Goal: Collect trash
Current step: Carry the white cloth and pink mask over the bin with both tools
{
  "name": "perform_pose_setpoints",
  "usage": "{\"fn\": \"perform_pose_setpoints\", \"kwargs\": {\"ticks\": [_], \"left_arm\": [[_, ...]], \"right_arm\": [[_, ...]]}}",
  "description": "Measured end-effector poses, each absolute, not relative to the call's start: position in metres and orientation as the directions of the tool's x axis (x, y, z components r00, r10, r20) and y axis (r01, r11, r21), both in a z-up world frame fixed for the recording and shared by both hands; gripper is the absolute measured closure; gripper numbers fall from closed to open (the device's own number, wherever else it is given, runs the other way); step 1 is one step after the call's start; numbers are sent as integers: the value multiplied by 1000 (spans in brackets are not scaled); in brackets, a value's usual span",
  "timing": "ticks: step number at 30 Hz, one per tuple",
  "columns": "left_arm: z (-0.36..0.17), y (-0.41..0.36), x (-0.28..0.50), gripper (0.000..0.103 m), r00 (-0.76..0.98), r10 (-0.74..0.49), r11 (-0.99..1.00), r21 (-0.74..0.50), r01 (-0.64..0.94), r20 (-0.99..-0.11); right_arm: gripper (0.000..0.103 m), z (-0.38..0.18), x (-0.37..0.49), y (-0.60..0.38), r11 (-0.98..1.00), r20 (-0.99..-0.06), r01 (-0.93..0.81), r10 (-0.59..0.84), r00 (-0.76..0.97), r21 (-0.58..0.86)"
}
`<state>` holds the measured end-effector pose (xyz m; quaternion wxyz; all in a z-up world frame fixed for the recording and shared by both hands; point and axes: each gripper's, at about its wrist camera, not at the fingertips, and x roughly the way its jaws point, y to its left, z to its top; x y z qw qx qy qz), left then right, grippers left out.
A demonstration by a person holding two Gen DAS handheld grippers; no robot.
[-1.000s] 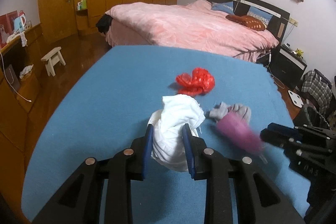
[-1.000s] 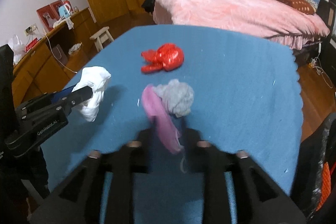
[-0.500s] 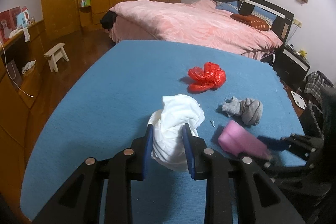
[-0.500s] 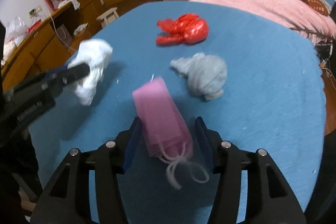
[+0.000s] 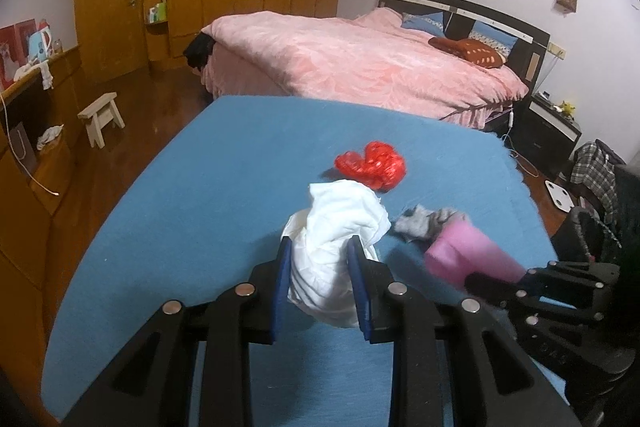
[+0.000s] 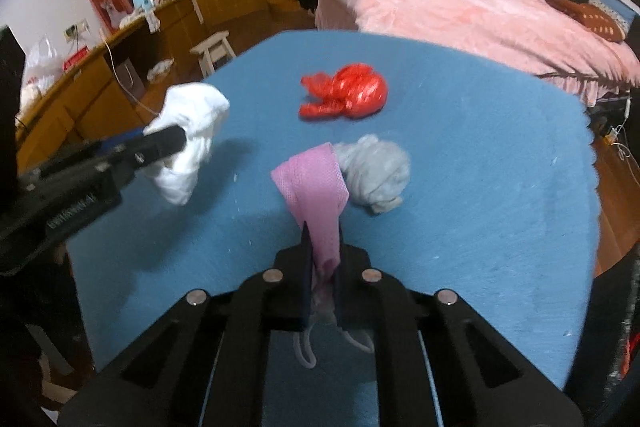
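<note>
Two grips: left gripper (image 5: 320, 259) jaws clamping white bag (image 5: 336, 227), right gripper (image 6: 322, 247) jaws just closed on pink mesh pouch (image 6: 316, 187)

My left tongs (image 5: 320, 263) pointed downward, blue-padded jaws pinched on a crumpled white plastic bag (image 5: 338, 247). My right tongs (image 6: 322, 259), also angled down, had just been closing and gripped a pink mesh pouch (image 6: 314, 187) between narrow jaws.

In the left wrist view the pink mesh bag (image 5: 468, 261) is blurred, and it covers part of the grey sock (image 5: 424, 225). The white bag (image 5: 336, 259) hides the red bag's (image 5: 374, 169) near edge. The shelf items (image 5: 157, 11) are too small to identify.
</note>
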<state>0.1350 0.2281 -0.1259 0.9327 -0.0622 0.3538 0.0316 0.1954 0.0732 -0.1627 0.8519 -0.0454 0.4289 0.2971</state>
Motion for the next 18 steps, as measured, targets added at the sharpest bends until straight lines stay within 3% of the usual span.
{"fn": "perform_pose_setpoints", "kwargs": {"ticks": [18], "left_arm": [[-82, 126, 159, 75, 781, -117, 992, -103, 68, -613]], "right_arm": [[95, -106, 195, -45, 920, -680, -354, 369, 633, 170]]}}
